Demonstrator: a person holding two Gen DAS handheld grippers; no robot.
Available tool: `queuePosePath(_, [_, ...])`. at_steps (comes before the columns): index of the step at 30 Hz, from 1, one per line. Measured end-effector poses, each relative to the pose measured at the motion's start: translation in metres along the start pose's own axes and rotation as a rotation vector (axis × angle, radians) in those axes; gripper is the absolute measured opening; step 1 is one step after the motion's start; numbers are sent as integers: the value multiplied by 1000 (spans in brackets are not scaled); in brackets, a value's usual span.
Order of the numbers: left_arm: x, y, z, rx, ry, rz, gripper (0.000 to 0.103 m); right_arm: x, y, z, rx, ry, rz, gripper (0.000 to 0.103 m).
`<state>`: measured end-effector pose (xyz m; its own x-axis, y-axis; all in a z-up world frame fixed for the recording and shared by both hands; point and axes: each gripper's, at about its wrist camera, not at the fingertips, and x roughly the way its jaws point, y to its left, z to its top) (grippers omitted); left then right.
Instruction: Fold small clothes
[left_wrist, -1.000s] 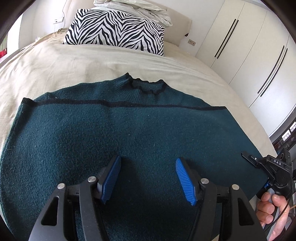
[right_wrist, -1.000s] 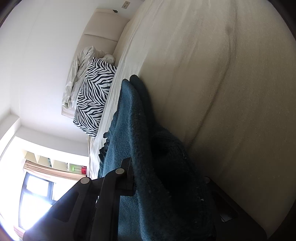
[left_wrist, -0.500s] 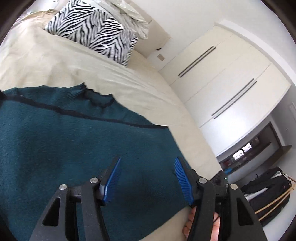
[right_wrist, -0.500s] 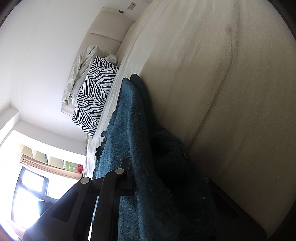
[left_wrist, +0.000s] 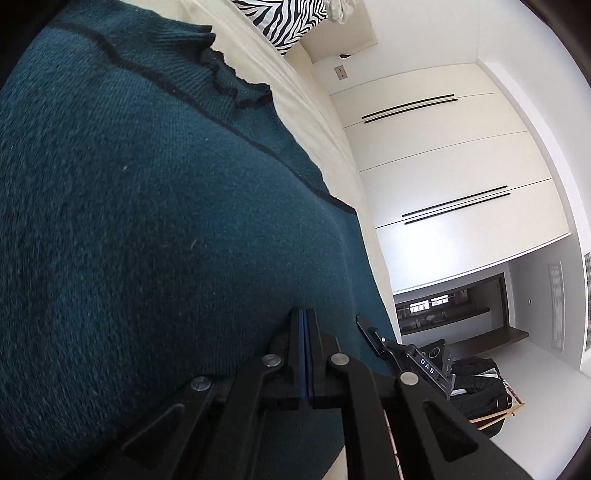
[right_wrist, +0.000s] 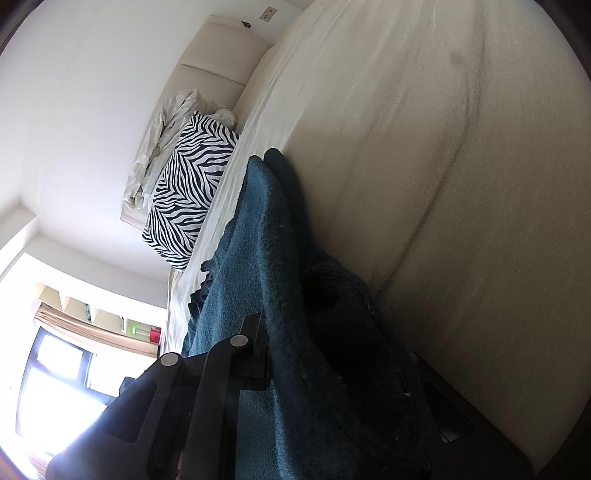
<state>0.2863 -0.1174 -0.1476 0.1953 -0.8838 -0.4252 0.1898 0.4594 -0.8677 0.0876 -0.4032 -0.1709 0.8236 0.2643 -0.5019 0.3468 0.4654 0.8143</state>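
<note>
Left claw (left_wrist: 306, 325) is snapped shut, blue pads pressed flat together with nothing visible between them, sitting right over the sweater (left_wrist: 147, 221) near its lower right part. Right claw (right_wrist: 280, 332) is clamped tight on a bunched fold of the same sweater (right_wrist: 295, 314), the teal knit draped over its fingers and hiding the pads. In the left view the right claw (left_wrist: 406, 354) shows just past the sweater's edge, at the bed's side edge. The sweater lies spread across the bed (right_wrist: 443, 184), collar toward the head end. Up at the headboard edge sits a zebra pillow (right_wrist: 192, 184) with a rumpled white sheet (right_wrist: 166, 140) behind it. Beyond the bed's side, a white wardrobe (left_wrist: 443, 166).
</note>
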Motion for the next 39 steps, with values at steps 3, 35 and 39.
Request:
queuePosePath(3, [2,2,0,-11,0,-17,6,-2,20,-2,-89,-10,-92,10])
queuePosePath(35, [-143,49,54,-197,-86,-28,14,53,244,-286,-1545,14,-325,12])
queuePosePath(39, [-170,50,68,-132,-88,57,14,56,258,-317,-1683,-8,-282,12])
